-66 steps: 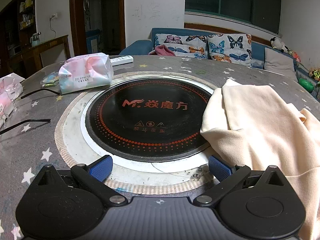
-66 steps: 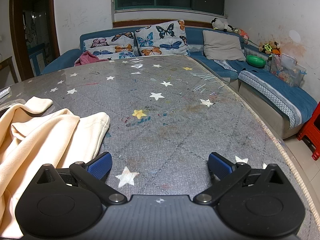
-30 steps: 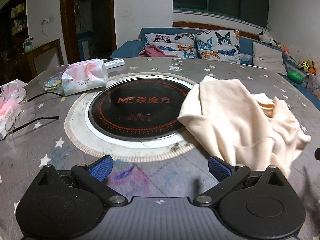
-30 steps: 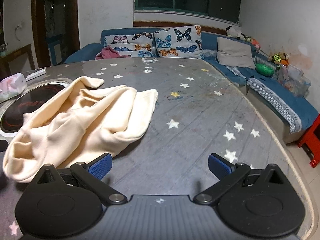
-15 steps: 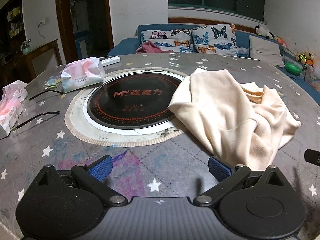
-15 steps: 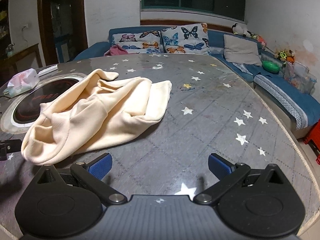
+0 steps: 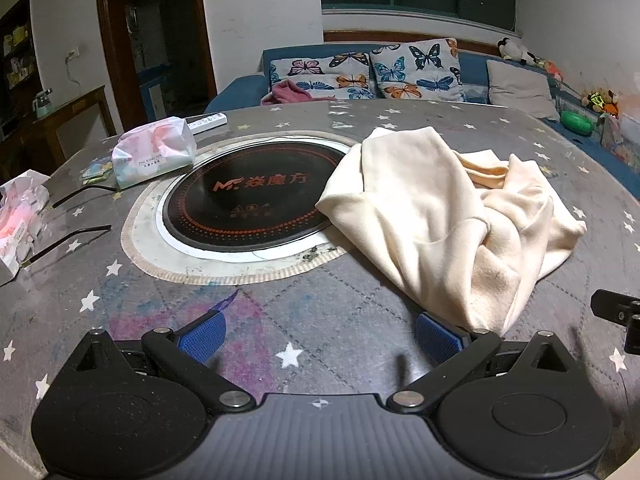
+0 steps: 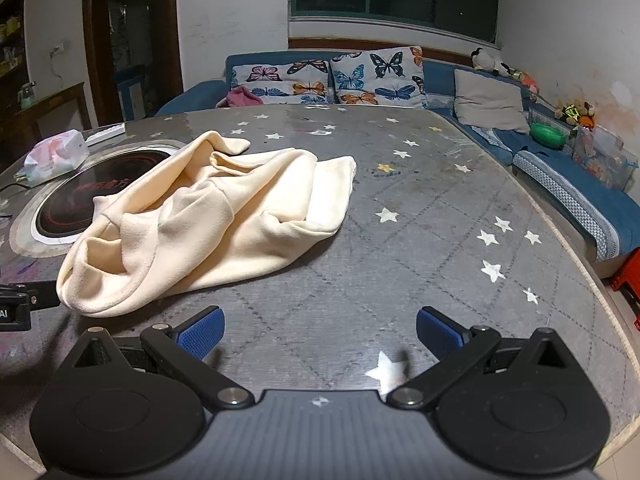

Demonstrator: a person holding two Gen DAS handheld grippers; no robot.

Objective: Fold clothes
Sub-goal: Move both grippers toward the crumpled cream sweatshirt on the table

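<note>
Hovering low over the near edge of the bench [image 7: 360,320], the left hand-held gripper [image 7: 320,330] has its jaws released, wide apart, with nothing between the blue pads [image 7: 202,334]. Its right pad sits just beside the near hem of the cream garment [image 7: 440,216], and I cannot tell if they touch. The right hand-held gripper [image 8: 320,330] is released as well, with the jaws spread over bare grey cloth with white stars, and it holds nothing. The cream garment [image 8: 208,220] lies crumpled, not folded, to the left of this gripper and a little ahead of it. In the left wrist view one edge of the garment covers the right rim of the round black cooktop [image 7: 248,200] set in the middle of the bench. Left of the cooktop there is a pink and white tissue pack [image 7: 154,154], and behind it a white remote [image 7: 208,121]. Behind the bench stands a blue sofa [image 8: 560,176] with butterfly cushions [image 8: 376,76].
</note>
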